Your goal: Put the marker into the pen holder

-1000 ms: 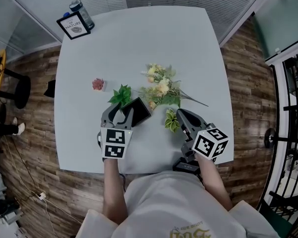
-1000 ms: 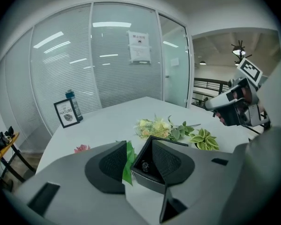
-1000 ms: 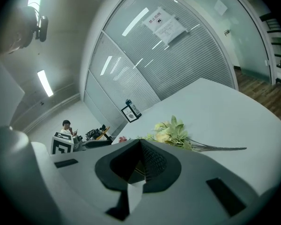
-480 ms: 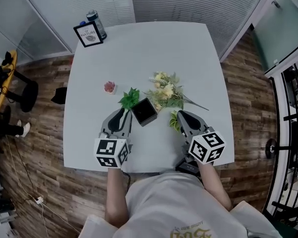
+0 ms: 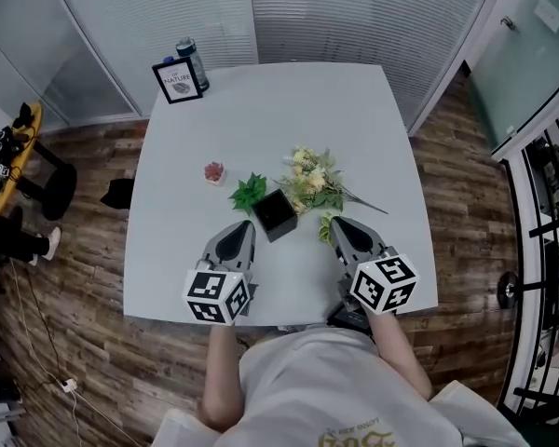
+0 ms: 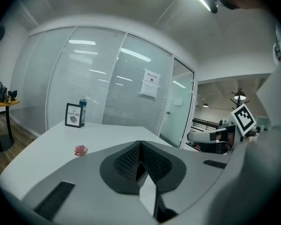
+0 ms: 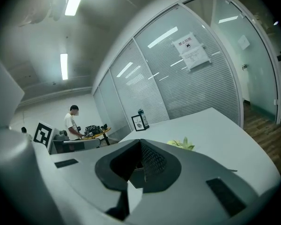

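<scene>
Left gripper (image 5: 244,228) and right gripper (image 5: 336,223) both empty, jaws pressed together, flanking the black square pen holder (image 5: 276,214) on the pale grey bench (image 5: 261,110); no marker visible anywhere, so it is probably inside the holder and the task looks done.

Table (image 5: 261,119): I read the top as smooth, matt, pale grey.
Floor (image 5: 102,343): I see brown wood planks with a streaky grain.
Pen holder (image 5: 276,214): black, matt.
Left gripper (image 5: 246,225): grey matt plastic; pads (image 6: 129,161) rough, cross-hatched.
Wall (image 6: 93,78): glossy glass.
</scene>
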A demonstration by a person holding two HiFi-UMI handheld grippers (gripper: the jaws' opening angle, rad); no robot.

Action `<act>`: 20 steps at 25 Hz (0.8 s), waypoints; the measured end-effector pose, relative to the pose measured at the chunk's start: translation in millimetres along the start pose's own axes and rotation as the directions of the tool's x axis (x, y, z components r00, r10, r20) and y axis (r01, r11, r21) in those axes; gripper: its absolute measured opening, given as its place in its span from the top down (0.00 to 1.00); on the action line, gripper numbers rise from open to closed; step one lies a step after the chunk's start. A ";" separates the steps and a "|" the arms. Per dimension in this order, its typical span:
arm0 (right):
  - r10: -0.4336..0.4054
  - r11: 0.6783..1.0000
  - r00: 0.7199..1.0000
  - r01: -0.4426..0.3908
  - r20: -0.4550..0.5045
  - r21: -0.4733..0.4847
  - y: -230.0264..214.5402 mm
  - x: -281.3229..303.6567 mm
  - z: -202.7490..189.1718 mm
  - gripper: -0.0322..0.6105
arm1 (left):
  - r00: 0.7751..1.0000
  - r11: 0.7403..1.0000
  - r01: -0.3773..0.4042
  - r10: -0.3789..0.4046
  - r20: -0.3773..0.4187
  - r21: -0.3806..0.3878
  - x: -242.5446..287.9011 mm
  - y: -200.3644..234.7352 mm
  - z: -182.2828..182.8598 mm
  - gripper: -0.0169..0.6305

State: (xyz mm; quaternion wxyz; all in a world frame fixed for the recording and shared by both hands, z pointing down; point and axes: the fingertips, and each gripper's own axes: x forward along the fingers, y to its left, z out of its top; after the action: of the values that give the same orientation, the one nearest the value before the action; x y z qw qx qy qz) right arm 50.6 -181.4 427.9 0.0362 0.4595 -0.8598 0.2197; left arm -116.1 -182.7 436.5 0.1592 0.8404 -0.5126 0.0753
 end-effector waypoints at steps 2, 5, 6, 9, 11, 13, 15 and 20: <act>0.001 1.000 1.000 -0.001 0.005 0.001 1.3 -1.8 0.5 0.93 | 1.000 1.000 0.003 -0.003 0.002 0.009 -1.7 -2.1 0.7 0.95; 0.002 1.000 1.000 -0.002 0.008 0.001 3.1 -2.9 1.4 0.93 | 1.000 1.000 0.007 -0.007 0.001 0.012 -3.5 -4.1 1.3 0.95; 0.002 1.000 1.000 -0.002 0.008 0.000 3.8 -3.0 1.6 0.93 | 1.000 1.000 0.008 -0.008 0.000 0.012 -4.0 -4.5 1.4 0.95; 0.005 1.000 1.000 -0.005 0.006 -0.009 6.3 -4.1 1.2 0.93 | 1.000 1.000 0.010 -0.010 -0.003 0.015 -6.0 -5.8 0.9 0.95; 0.010 1.000 1.000 -0.010 0.003 -0.015 8.0 -5.1 1.0 0.93 | 1.000 1.000 0.009 -0.009 -0.008 0.015 -7.1 -6.6 0.2 0.95; 0.015 1.000 1.000 -0.014 0.004 -0.013 8.7 -5.7 1.5 0.93 | 1.000 1.000 0.009 -0.009 -0.010 0.012 -7.5 -6.6 0.1 0.95; 0.015 1.000 1.000 -0.015 0.007 -0.009 8.1 -5.9 2.1 0.93 | 1.000 1.000 0.010 -0.010 -0.010 0.008 -7.4 -6.5 0.0 0.95; 0.011 1.000 1.000 -0.011 0.009 -0.007 6.7 -5.8 3.5 0.93 | 1.000 1.000 0.019 -0.019 -0.015 0.003 -5.9 -7.0 -0.6 0.95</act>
State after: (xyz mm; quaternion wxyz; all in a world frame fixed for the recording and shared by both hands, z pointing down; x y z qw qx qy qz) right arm 49.0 -175.1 420.9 0.0324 0.4556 -0.8633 0.2149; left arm -112.6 -174.6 434.0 0.1622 0.8448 -0.5034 0.0810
